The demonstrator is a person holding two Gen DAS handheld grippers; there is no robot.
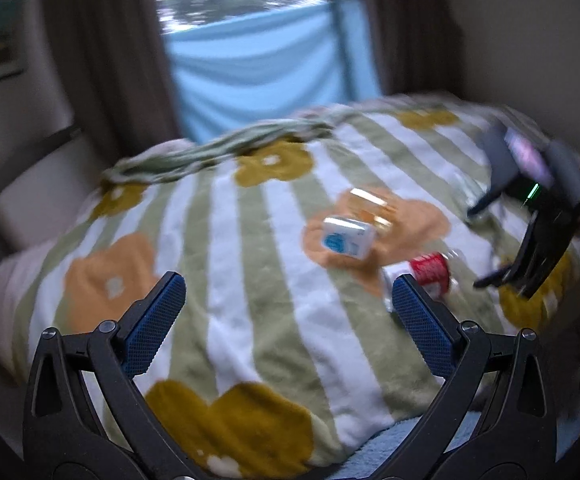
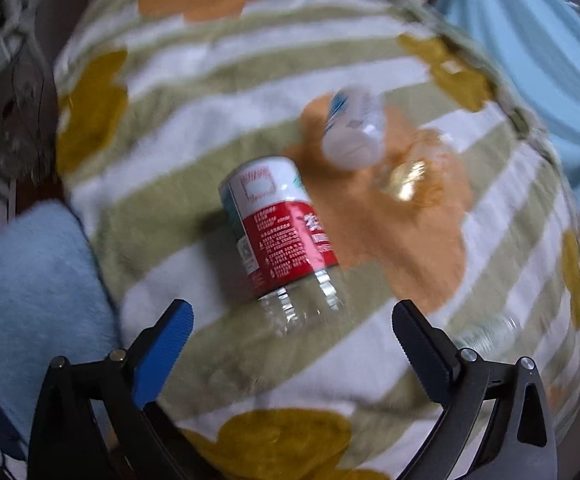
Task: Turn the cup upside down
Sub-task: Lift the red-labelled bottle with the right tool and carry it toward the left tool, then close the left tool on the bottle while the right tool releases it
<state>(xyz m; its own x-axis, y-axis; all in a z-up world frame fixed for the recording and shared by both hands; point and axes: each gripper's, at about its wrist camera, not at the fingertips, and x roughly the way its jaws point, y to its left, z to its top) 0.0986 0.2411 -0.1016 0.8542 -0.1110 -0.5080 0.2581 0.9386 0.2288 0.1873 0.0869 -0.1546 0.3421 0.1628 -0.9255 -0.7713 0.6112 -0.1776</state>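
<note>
A clear plastic cup with a red and white label [image 2: 280, 236] stands on the flowered blanket [image 2: 194, 92], right in front of my right gripper [image 2: 292, 322], which is open and empty, the cup just beyond its fingertips. In the left wrist view the same cup [image 1: 430, 270] shows partly behind my left gripper's right finger. My left gripper [image 1: 286, 292] is open and empty above the blanket [image 1: 250, 280]. The right gripper [image 1: 530, 236] shows at the right of the left wrist view, open above the cup.
A small white and blue carton [image 1: 348, 237] [image 2: 354, 130] and a crinkled gold wrapper [image 1: 374, 204] [image 2: 414, 182] lie beyond the cup. A light blue fluffy cushion [image 2: 38, 280] sits at the left. A clear item [image 2: 490, 334] lies at the right. Curtains [image 1: 102, 60] and a window are behind.
</note>
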